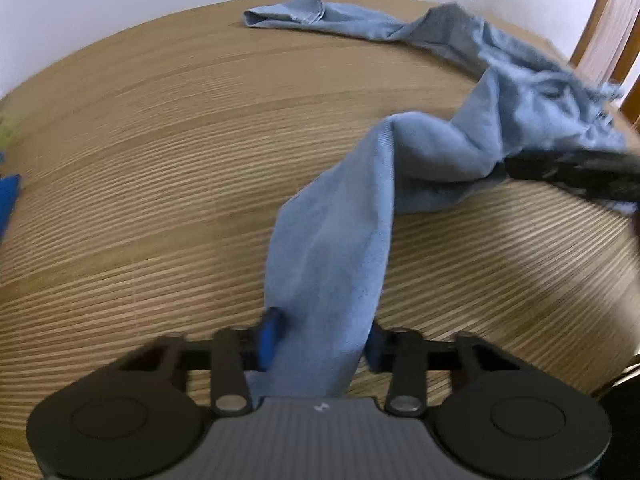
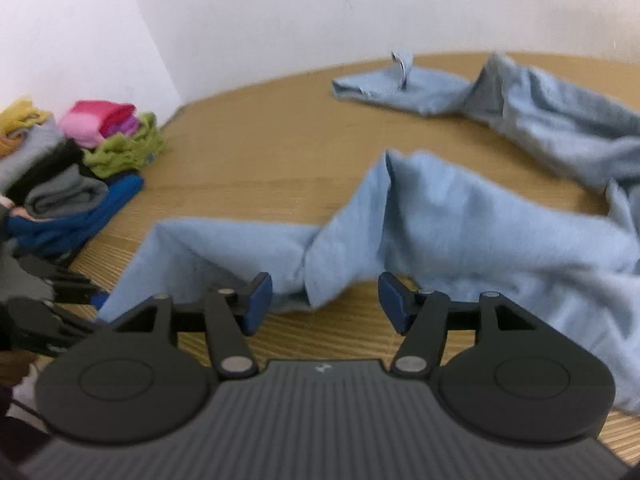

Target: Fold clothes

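Observation:
A light blue garment [image 1: 400,152] lies crumpled across the wooden table [image 1: 160,160], one long end stretched toward the far edge. My left gripper [image 1: 323,340] is shut on another long end of it, the cloth bunched between the blue pads [image 1: 271,336] and lifted off the table. In the right wrist view the same garment [image 2: 460,224] spreads ahead. My right gripper [image 2: 325,304] hangs open low over the table, a fold of the cloth just in front of the gap and nothing clamped. The right gripper [image 1: 572,172] shows blurred at the garment's right side.
A pile of folded clothes [image 2: 80,168] in pink, green, grey, black and blue sits at the table's left, against the white wall [image 2: 280,20]. The left gripper [image 2: 52,308] appears at the left edge. A wooden door frame [image 1: 604,40] stands at the far right.

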The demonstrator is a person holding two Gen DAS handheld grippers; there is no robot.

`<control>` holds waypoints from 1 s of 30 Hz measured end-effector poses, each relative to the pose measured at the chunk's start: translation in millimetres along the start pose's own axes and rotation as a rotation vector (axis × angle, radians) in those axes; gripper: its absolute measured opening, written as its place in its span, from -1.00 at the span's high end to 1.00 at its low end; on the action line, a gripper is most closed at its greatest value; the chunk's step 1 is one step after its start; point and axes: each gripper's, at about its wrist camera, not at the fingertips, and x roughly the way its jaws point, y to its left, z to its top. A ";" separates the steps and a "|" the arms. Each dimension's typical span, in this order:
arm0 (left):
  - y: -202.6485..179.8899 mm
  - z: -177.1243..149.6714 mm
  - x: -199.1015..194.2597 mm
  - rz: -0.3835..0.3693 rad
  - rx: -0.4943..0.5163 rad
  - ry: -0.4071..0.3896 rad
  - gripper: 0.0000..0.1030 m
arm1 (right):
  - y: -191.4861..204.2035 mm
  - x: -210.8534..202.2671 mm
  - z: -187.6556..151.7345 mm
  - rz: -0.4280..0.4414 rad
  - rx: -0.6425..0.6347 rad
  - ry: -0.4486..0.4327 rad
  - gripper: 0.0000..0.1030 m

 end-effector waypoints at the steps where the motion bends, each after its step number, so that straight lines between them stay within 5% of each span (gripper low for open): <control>1: 3.7 0.2 -3.4 -0.035 -0.011 -0.005 0.59 | -1.7 9.1 1.3 0.011 0.031 0.003 -0.19; 4: 9.9 -0.8 -16.6 -0.135 -0.047 -0.024 0.72 | -5.9 37.8 6.3 0.029 0.122 -0.005 -0.15; 5: 13.8 -2.0 -22.2 -0.173 -0.070 -0.031 0.72 | -5.7 44.1 7.8 0.028 0.130 -0.005 -0.01; 6: 18.4 -3.3 -28.4 -0.214 -0.099 -0.038 0.72 | -3.9 43.0 9.7 0.047 0.123 -0.004 0.50; 11: 59.0 -10.7 -65.9 -0.437 -0.334 -0.131 0.64 | 1.9 -14.6 27.5 0.310 0.153 -0.075 0.58; 13: 76.8 -10.0 -63.7 -0.377 -0.411 -0.141 0.42 | 0.1 -28.3 42.1 0.347 0.164 -0.121 0.58; 15: 91.9 -9.8 -54.2 -0.222 -0.447 -0.112 0.16 | -9.5 -16.7 59.5 0.303 0.241 -0.161 0.50; 18: 104.3 -15.3 -40.8 -0.035 -0.429 -0.058 0.08 | -22.7 26.0 76.3 0.115 0.310 -0.145 0.06; 21: 101.1 -21.1 -40.0 0.111 -0.333 -0.051 -0.02 | -20.8 50.6 78.4 -0.021 0.322 -0.055 0.02; 24: 80.2 -20.0 -32.5 0.149 -0.184 -0.076 -0.18 | -17.3 39.9 63.5 0.068 0.319 -0.054 -0.07; 30: 18.7 5.1 14.1 0.105 -0.033 -0.085 -0.23 | -4.3 2.8 30.9 -0.032 0.154 -0.050 -0.12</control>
